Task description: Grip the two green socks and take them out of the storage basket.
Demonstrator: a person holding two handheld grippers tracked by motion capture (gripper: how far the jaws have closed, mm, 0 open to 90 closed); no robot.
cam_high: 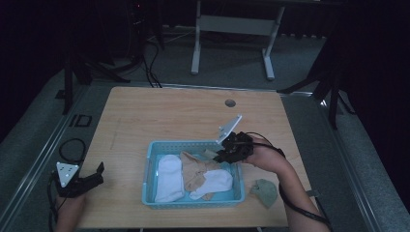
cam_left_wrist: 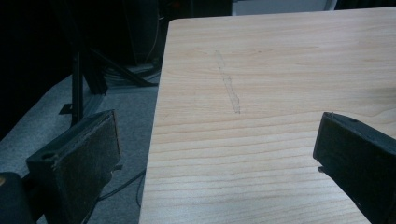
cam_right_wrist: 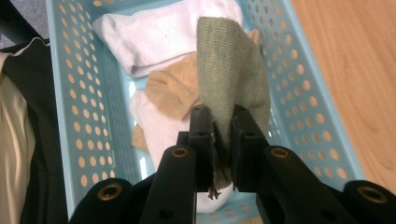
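Right gripper (cam_right_wrist: 220, 128) poised above the blue basket (cam_high: 150, 164), jaws pinched tight on a green sock (cam_right_wrist: 233, 70), cloth caught between the two pads and draping away from them over the basket's contents. In the high view, same gripper (cam_high: 218, 153) at the basket's far right corner, held by the right hand (cam_high: 263, 154), grey plate tilted up above it, sock only a small dull scrap at the tips there. Inside the basket: a white sock (cam_high: 169, 176) along the left side, a beige sock (cam_high: 196, 169) in the middle, another white sock (cam_high: 212, 182) lying across it toward the right. From the right gripper view, white sock (cam_right_wrist: 154, 32) at the far end, beige sock (cam_right_wrist: 173, 93) just below it, green sock hanging in front of both. A second green sock (cam_high: 264, 191) flat on the desk (cam_high: 159, 111), just beside the basket's right wall, near the forearm, not touching the basket as far as can be told. Left gripper (cam_high: 94, 176) at the desk's near left edge, well apart from the basket, jaws spread wide with nothing between them; bare wood grain of the desk (cam_left_wrist: 280, 93) and dark floor beyond the edge seen past its pads (cam_left_wrist: 88, 158)
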